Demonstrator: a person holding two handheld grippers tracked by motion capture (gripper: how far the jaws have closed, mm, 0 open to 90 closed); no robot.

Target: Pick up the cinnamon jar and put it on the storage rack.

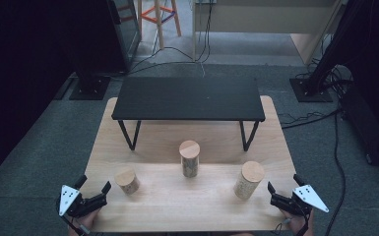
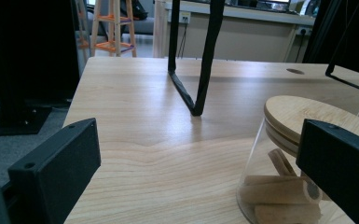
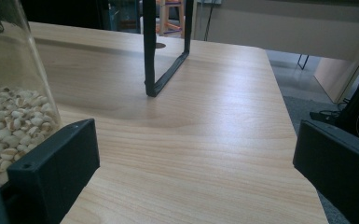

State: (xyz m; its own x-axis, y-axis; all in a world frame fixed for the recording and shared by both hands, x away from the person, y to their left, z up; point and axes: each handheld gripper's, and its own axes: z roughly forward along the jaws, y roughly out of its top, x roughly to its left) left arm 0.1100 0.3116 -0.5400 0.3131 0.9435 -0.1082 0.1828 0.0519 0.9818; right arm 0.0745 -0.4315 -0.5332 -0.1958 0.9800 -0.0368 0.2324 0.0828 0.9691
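Grey carpet floor [image 1: 39, 147] strewn with cables [image 1: 305, 118], a wooden stool [image 1: 160, 14] beyond the light wooden table [image 1: 187, 206].

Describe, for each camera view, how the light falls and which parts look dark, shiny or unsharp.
High view: the wooden table is evenly lit, the room's edges fall into black, and the whole is slightly soft. Left gripper view: a pale sheen lies on the wood beside the black shelf leg; the short jar is sharp. Right gripper view: the grain jar stands cropped at the edge.

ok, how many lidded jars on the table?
3: short jar front left by the left gripper, middle jar centre, right jar near the right gripper. Nothing hidden that I can see.
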